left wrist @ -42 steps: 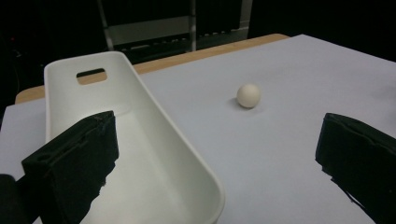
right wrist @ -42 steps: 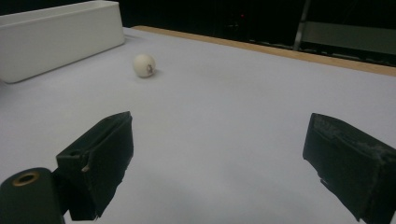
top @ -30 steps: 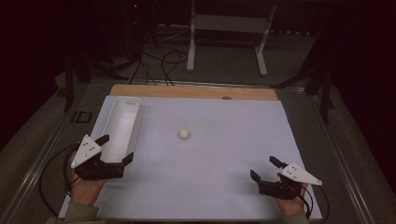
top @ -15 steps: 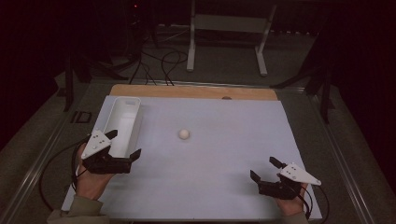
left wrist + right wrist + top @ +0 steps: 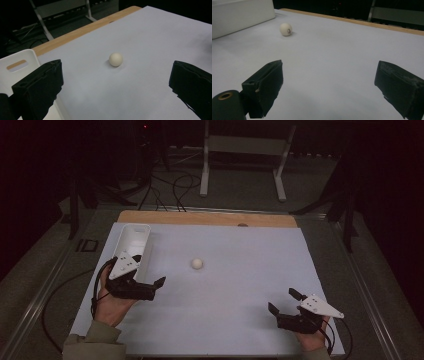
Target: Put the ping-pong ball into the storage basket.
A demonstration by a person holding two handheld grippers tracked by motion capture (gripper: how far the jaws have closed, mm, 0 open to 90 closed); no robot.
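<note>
Small cream ball [image 5: 197,263] alone mid-sheet; long white plastic bin [image 5: 135,237] beside left gripper [image 5: 152,281]. Both left and right gripper [image 5: 283,301] jaws spread, empty. Path to ball unobstructed.

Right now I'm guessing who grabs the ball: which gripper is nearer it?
The left gripper, beside the white bin, is nearer the ball; the right gripper sits farther back.

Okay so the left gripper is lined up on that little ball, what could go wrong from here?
1. The ball is round and lies loose on the smooth white table cover; a nudge from one jaw of the open left gripper would likely send it rolling away.
2. The white bin stands right beside the left gripper, so a sideways swing might knock it.
3. The right gripper is far off, too distant to stop a runaway ball.
</note>
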